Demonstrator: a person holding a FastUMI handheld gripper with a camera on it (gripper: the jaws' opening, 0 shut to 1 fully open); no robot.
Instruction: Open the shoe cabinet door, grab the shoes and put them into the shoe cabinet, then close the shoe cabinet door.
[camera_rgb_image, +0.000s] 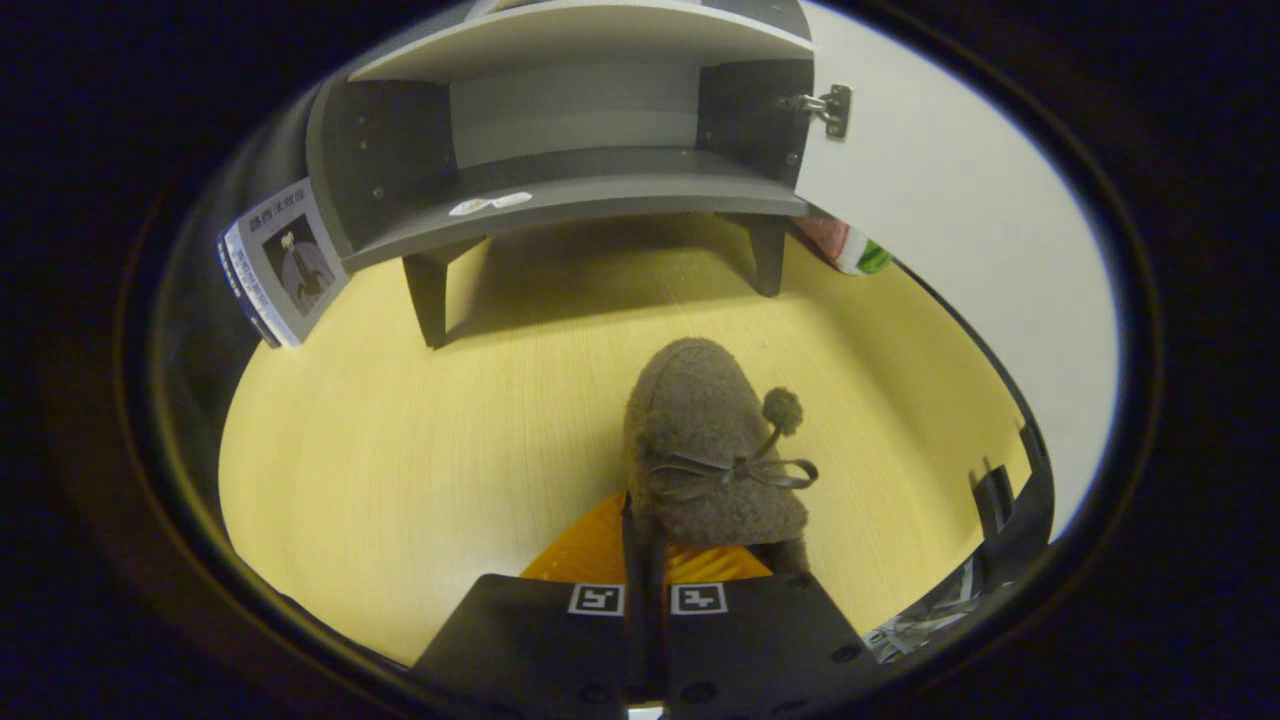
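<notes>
A brown fuzzy shoe (700, 430) with a thin bow and a pompom hangs just ahead of my fingers, toe pointing away toward the cabinet. My gripper (645, 545) is shut on the shoe, the two fingers pressed close together on its heel rim. Beyond the shoe stands the grey shoe cabinet (580, 190) on short legs, its lower shelf bare. Its white door (950, 200) is swung wide open to the right, with a metal hinge (830, 105) showing at the door's edge.
The yellow wooden surface (400, 450) stretches between my fingers and the cabinet. A book (285, 260) leans against the cabinet's left side. A red and green bottle (850, 248) lies behind the open door. A dark frame (1000, 510) stands to the right of the shoe.
</notes>
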